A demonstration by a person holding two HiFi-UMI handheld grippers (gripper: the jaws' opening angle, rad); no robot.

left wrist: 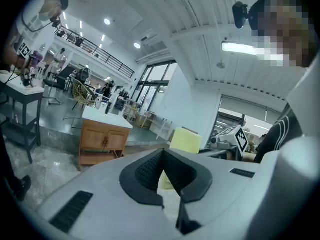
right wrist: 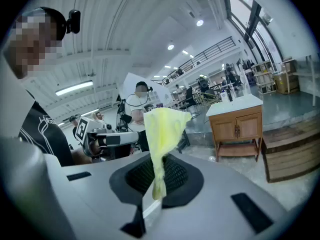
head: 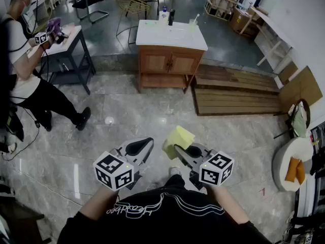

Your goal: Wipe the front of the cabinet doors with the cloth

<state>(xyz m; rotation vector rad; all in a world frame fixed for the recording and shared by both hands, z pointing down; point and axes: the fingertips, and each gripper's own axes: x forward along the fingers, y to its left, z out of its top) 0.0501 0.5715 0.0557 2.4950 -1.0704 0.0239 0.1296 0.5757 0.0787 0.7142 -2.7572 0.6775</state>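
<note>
Yellow cloth (head: 179,138) pinched in right gripper (head: 175,148); left gripper (head: 149,141) closed, empty.

Cloth (right wrist: 162,129): soft yellow fabric, matt, slightly fuzzy. Left gripper (left wrist: 163,156) & right gripper (right wrist: 156,164): smooth matt grey plastic shells; pads (right wrist: 173,176) black, ribbed, rubbery-looking. Cabinet (head: 169,64): mid-brown wood w/ satin finish; countertop (head: 170,34) smooth white. Floor (head: 127,116): grey marbled stone-look tiles, polished, v. glossy, reflects ceiling lights. 2 plank platforms (head: 236,100): bare, rougher wood.
</note>
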